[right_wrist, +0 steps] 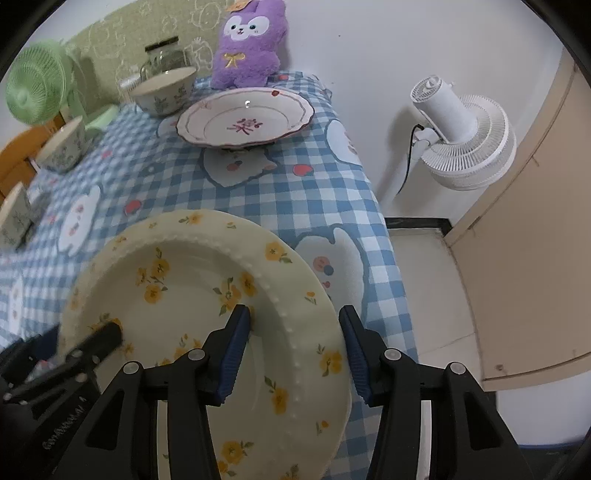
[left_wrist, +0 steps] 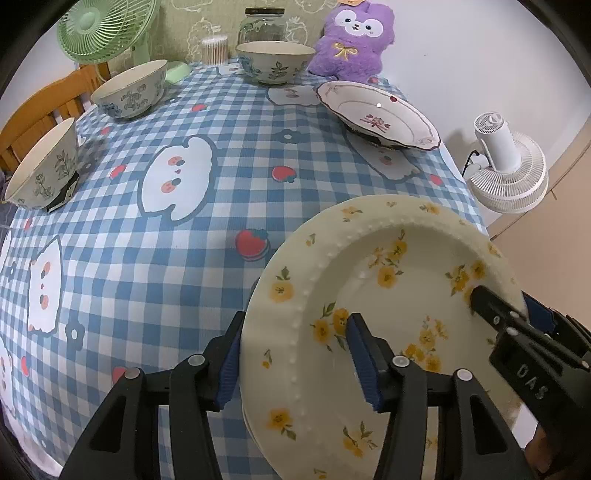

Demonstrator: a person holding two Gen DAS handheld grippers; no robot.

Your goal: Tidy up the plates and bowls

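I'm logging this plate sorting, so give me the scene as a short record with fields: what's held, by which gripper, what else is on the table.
held item: yellow-flower plate, tilted above the table
left gripper: shut on plate's left rim
right gripper: shut on plate's right rim
other plate: pink-pattern plate, far right of tablecloth
bowls: three; back bowl, middle bowl, near bowl, along the left side
also there: purple plush, glass jar
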